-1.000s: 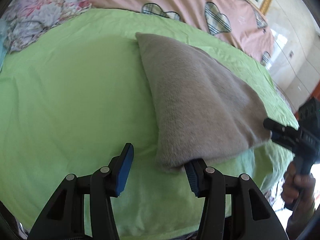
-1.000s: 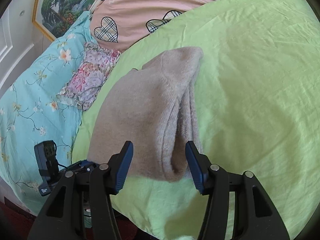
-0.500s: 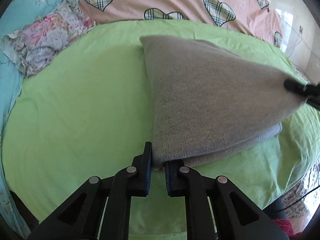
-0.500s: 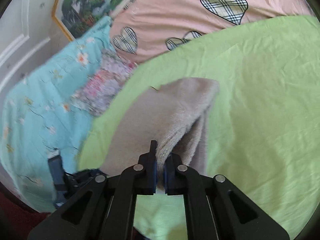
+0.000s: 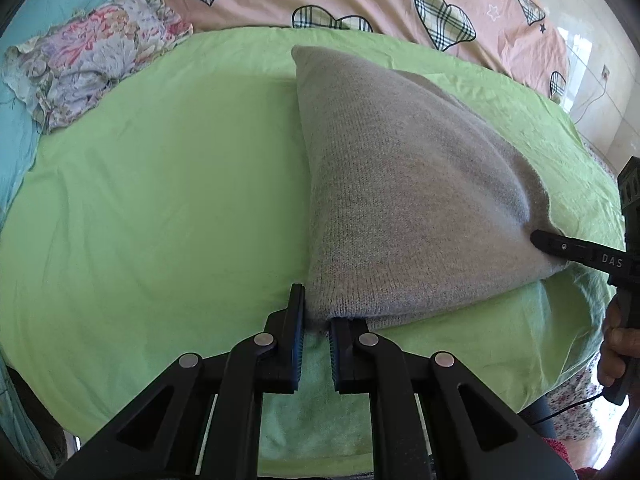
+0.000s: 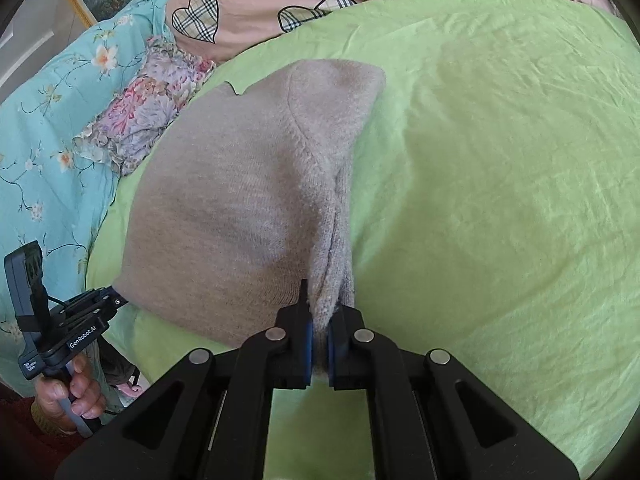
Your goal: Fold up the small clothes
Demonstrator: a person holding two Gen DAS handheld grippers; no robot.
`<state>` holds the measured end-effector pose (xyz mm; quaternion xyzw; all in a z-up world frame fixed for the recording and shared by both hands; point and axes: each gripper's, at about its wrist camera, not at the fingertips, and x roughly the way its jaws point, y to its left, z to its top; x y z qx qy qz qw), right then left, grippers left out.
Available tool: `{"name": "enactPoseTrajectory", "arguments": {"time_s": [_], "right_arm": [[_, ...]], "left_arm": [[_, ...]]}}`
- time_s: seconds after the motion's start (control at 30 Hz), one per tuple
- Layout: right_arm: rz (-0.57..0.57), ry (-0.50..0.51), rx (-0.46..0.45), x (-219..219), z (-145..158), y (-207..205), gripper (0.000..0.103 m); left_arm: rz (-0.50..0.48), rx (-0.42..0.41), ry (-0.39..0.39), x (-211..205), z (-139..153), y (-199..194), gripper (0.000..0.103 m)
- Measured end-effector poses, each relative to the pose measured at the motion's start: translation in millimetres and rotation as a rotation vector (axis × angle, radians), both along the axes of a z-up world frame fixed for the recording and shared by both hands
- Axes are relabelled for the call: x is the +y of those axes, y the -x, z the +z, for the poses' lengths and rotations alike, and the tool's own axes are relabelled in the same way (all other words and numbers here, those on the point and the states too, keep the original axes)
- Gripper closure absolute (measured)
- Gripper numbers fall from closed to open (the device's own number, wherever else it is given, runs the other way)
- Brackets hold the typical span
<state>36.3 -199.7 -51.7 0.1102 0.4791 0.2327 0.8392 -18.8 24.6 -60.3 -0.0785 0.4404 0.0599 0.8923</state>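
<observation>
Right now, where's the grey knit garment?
The grey knit garment lies on the green sheet, right of centre in the left wrist view, its near corners pinched by the left gripper and right gripper.

Left gripper (image 5: 317, 320) angled down, jaws clamped on the near corner of the grey knit garment (image 5: 400, 184). Right gripper (image 6: 319, 316) also angled down, jaws pinched tight on the opposite corner's bunched fold. A bare hand (image 6: 72, 396) grips the left handle.
</observation>
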Motion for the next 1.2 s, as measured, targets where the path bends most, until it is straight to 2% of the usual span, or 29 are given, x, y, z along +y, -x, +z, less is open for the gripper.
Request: {"name": "enactPoseTrajectory", "arguments": {"time_s": [0.13, 0.2, 0.27, 0.33, 0.4, 0.5, 0.6, 0.67, 0.8, 0.9, 1.07, 1.2], "right_arm": [[-0.02, -0.026, 0.021, -1, -1, -1, 0.099], [-0.025, -0.023, 0.034, 0, 1, 1, 0.098], [-0.03, -0.026, 0.043, -2, 8, 4, 0.094], [-0.051, -0.006, 0.044, -5, 14, 7, 0.079], [-0.07, 0.004, 0.031, -13, 25, 11, 0.072], [-0.097, -0.022, 0.007, -21, 38, 8, 0.072], [-0.108, -0.026, -0.046, -18, 55, -5, 0.072], [-0.119, -0.049, -0.077, -15, 65, -12, 0.072], [-0.089, -0.077, -0.116, 1, 80, -36, 0.072], [-0.06, -0.08, -0.092, 19, 79, -61, 0.071], [-0.012, -0.092, -0.049, 45, 68, -92, 0.07], [0.004, -0.058, -0.019, 57, 52, -111, 0.07]], "left_arm": [[-0.02, 0.003, 0.002, 1, 2, 2, 0.094], [-0.049, 0.004, 0.035, 2, 5, 6, 0.092], [-0.087, 0.004, 0.057, 7, 10, 16, 0.091], [-0.116, -0.004, 0.075, 12, 16, 26, 0.091], [-0.139, -0.03, 0.095, 20, 26, 37, 0.091], [-0.154, -0.076, 0.136, 31, 44, 35, 0.089], [-0.155, -0.121, 0.191, 37, 60, 12, 0.082], [-0.17, -0.144, 0.236, 36, 68, -10, 0.082], [-0.201, -0.162, 0.21, 28, 76, -58, 0.077], [-0.224, -0.159, 0.228, 23, 81, -91, 0.077], [-0.259, -0.133, 0.287, 22, 79, -140, 0.077], [-0.258, -0.042, 0.278, 20, 58, -164, 0.084]]}}
